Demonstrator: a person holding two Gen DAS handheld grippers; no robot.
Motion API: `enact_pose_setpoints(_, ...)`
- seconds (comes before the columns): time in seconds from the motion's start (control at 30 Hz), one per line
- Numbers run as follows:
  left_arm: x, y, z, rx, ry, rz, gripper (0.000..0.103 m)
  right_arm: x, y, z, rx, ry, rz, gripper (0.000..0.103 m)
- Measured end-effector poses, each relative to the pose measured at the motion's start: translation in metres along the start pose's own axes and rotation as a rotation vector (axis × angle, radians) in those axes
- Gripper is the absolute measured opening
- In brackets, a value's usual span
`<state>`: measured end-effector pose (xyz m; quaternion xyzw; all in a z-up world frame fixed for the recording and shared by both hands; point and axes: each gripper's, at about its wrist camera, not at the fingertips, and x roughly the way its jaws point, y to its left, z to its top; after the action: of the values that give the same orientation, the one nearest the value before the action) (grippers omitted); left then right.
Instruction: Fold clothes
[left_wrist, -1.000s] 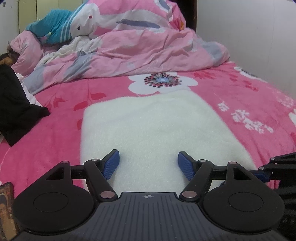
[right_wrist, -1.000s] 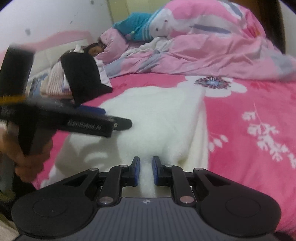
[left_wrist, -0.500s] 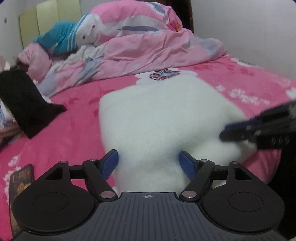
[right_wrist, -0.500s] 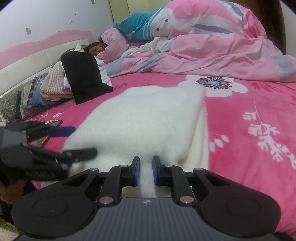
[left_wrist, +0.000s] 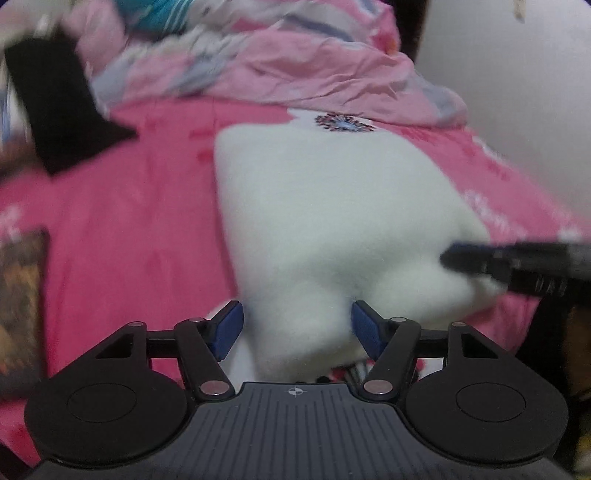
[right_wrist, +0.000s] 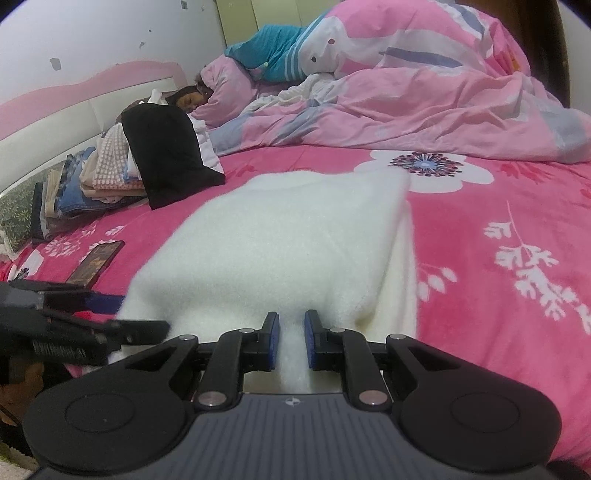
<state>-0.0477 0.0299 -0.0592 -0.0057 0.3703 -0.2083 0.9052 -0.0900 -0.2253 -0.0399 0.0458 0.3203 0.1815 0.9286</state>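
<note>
While left gripper (left_wrist: 297, 328) jaws close around the fleece (right_wrist: 280, 236) at the bed's (right_wrist: 517, 332) near edge | right gripper (right_wrist: 288, 341) clamped on same hem | risk: thick pile slips, fold skews.

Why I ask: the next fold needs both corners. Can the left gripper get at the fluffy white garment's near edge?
Probably yes: the fluffy white garment already bulges between the left gripper and its closing fingers, nothing blocking.

I swung left gripper (left_wrist: 297, 326) from mid-frame to lower left of right cam; jaws closing round white fleece (left_wrist: 332, 229) corner.
</note>
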Motion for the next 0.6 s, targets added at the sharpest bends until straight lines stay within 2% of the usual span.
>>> enact_pose_setpoints(0.07,-0.005,0.008,0.000,-0.039,0.011,-0.028,0.064,0.000,-0.002,0.000,-0.001,-0.002,0.004,0.016)
enact_pose_setpoints(0.17,-0.018,0.011,-0.002,-0.028,0.003,-0.019,0.063,-0.001,-0.002,-0.001,0.002,-0.005,0.007,0.016)
enact_pose_setpoints(0.33,-0.036,0.011,0.012,0.015,-0.086,0.036,0.062,-0.001,-0.003,-0.002,0.007,-0.009,0.013,0.016)
enact_pose_setpoints(0.6,-0.017,-0.010,0.049,0.092,-0.155,-0.007,0.062,-0.001,-0.004,-0.003,0.010,-0.016,0.018,0.016)
